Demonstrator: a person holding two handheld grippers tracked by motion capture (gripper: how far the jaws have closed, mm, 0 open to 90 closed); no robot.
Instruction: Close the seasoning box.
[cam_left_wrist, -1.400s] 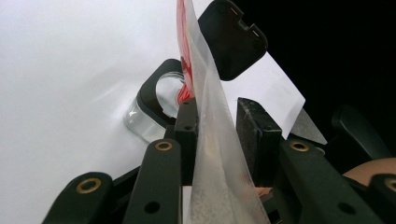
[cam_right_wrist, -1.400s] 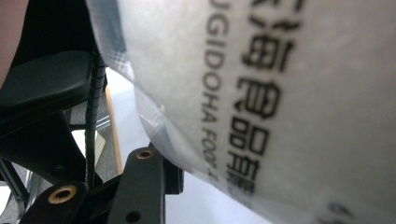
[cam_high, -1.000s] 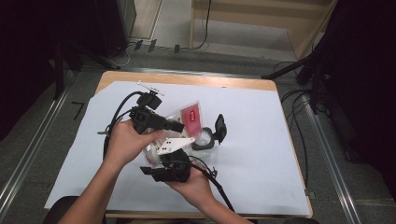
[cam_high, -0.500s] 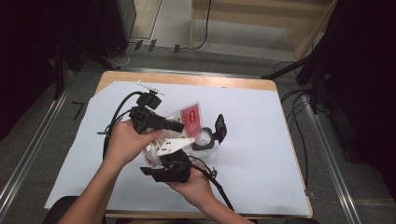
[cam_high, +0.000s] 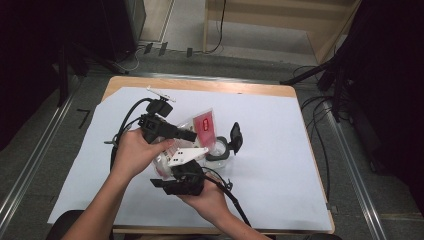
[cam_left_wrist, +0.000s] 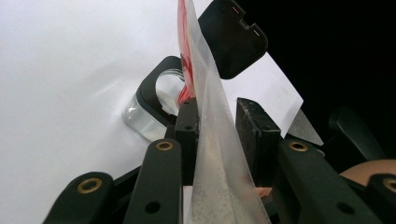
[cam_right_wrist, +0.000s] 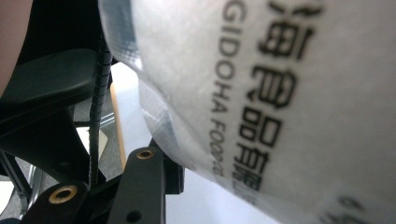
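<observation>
- Hands meet mid-table in the high view: the left gripper (cam_high: 187, 135) and the right gripper (cam_high: 187, 172) both bear on one clear plastic food pouch (cam_high: 197, 127) with a red label, held up off the white sheet (cam_high: 280, 150) covering the table (cam_high: 200, 86). Taking it from two sides looks meant to steady the pouch, perhaps to pull its mouth apart or tip it over the clear container (cam_high: 218, 149) just beside it, whose black hinged lid (cam_high: 235, 136) stands open. Whether the right gripper's jaws pinch cannot be told from here.
- Left gripper view: the pouch (cam_left_wrist: 212, 140) stands edge-on between the two black jaws, which are partly closed. The near pad (cam_left_wrist: 187, 135) touches the film; the far pad stands slightly off it, so this reads as a loose bracket, not a firm pinch. Beyond lies the container (cam_left_wrist: 149, 109), its lid (cam_left_wrist: 232, 35) raised, apparently ready to receive contents. Red print shows but cannot be read.
- Right gripper view: the pouch (cam_right_wrist: 280, 102) sits very close, draped over one visible jaw. The other jaw is hidden, so the grip cannot be told. Black printing reads "GIDOHA FOO…", cut off, beside Chinese characters.
</observation>
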